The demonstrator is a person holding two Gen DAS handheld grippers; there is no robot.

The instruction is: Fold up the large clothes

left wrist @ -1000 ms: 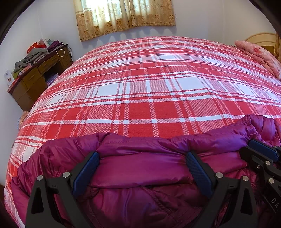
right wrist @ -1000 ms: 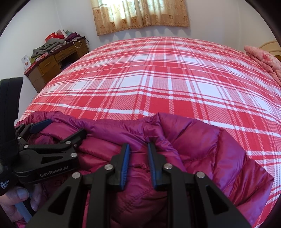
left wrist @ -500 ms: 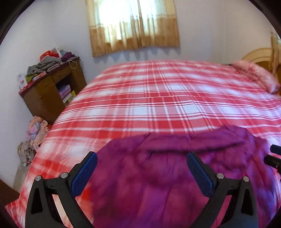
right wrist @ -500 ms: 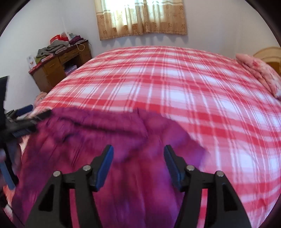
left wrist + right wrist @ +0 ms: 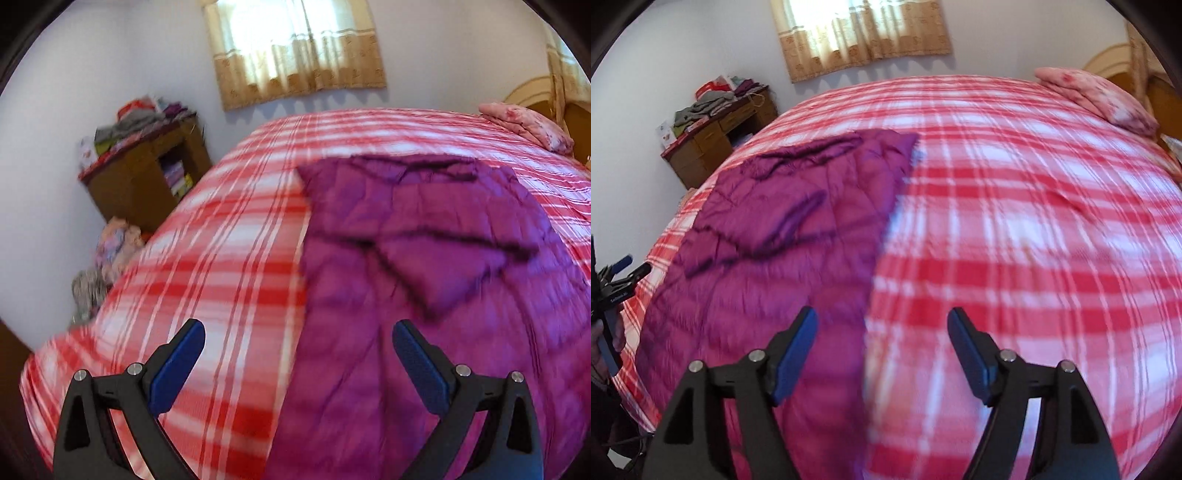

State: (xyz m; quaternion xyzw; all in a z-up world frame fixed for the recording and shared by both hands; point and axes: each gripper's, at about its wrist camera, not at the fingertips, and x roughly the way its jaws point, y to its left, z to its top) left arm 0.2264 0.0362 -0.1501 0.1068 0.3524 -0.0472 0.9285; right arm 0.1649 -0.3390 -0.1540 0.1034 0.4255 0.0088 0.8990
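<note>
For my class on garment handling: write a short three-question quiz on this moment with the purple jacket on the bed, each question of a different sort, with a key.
1. True or false: the left gripper is clamped on the purple jacket.
2. Multiple choice: where does the pink pillow lie?
A. on the wooden desk
B. at the far right of the bed, by the headboard
C. on top of the jacket
3. Fill in: the jacket lies spread on a red and white ____ bedspread.

Key
1. False: its fingers stand wide apart with nothing between them; the right gripper is open too.
2. B
3. plaid
</note>
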